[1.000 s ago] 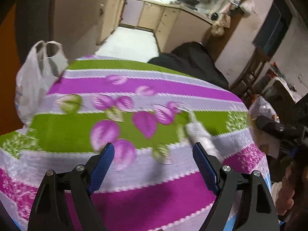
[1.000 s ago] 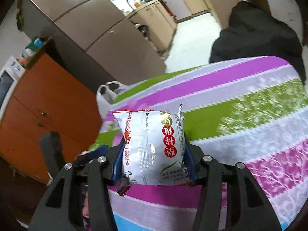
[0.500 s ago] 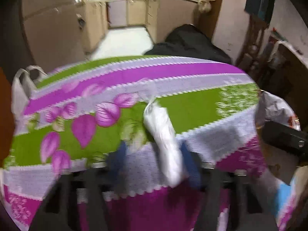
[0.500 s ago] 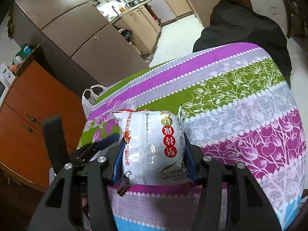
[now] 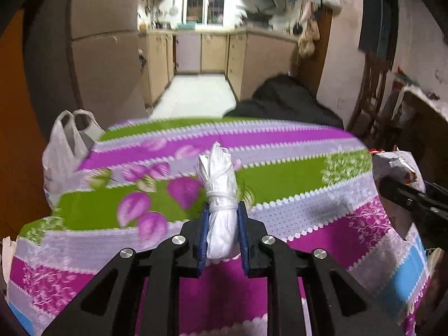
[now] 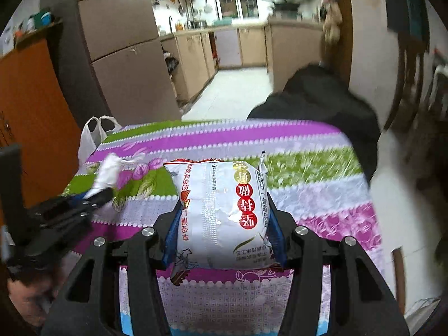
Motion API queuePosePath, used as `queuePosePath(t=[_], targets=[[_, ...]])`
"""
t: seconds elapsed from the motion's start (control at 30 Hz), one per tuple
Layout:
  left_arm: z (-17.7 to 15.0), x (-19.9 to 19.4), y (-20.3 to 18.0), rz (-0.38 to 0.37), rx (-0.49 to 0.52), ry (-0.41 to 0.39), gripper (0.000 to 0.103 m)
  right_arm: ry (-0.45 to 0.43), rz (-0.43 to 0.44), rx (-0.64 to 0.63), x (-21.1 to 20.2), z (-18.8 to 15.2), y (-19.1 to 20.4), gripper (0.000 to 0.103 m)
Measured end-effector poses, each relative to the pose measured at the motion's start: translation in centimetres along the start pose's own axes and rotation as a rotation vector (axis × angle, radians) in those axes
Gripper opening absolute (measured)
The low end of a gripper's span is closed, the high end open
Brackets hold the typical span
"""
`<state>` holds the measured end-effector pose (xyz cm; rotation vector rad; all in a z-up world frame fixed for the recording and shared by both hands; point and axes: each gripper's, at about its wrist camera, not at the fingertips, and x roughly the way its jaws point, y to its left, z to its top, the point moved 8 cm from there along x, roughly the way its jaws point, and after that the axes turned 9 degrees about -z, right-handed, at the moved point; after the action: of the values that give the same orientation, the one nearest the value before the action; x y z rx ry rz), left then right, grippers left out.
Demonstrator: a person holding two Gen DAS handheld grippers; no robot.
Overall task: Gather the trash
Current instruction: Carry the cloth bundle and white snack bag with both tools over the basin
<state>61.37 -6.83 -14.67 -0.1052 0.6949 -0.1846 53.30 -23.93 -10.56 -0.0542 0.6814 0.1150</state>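
My left gripper (image 5: 222,215) is shut on a knotted white plastic bag (image 5: 219,196) and holds it above the striped floral tablecloth (image 5: 294,179). My right gripper (image 6: 222,212) is shut on a white snack packet with red print (image 6: 224,212), held above the cloth (image 6: 308,196). The right gripper with its packet (image 5: 397,168) shows at the right edge of the left wrist view. The left gripper (image 6: 92,196) with the white bag (image 6: 107,172) shows at the left in the right wrist view.
A white carrier bag (image 5: 65,151) hangs at the table's far left corner, also in the right wrist view (image 6: 92,137). A black covered object (image 5: 282,103) sits behind the table. A fridge (image 5: 103,56) and orange cabinet (image 6: 33,117) stand left; kitchen floor (image 5: 196,95) lies beyond.
My left gripper has closed on the knotted white bag and lifted it off the cloth. My right gripper still holds the snack packet and has swung to face the kitchen.
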Motion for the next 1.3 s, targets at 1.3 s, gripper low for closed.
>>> queuePosePath(t=[1.3], targets=[[-1.3, -16.4, -7.2, -0.111, 0.060, -0.193, 0.020, -0.188, -0.160, 0.031, -15.2, -2.7, -3.8, 0.050]])
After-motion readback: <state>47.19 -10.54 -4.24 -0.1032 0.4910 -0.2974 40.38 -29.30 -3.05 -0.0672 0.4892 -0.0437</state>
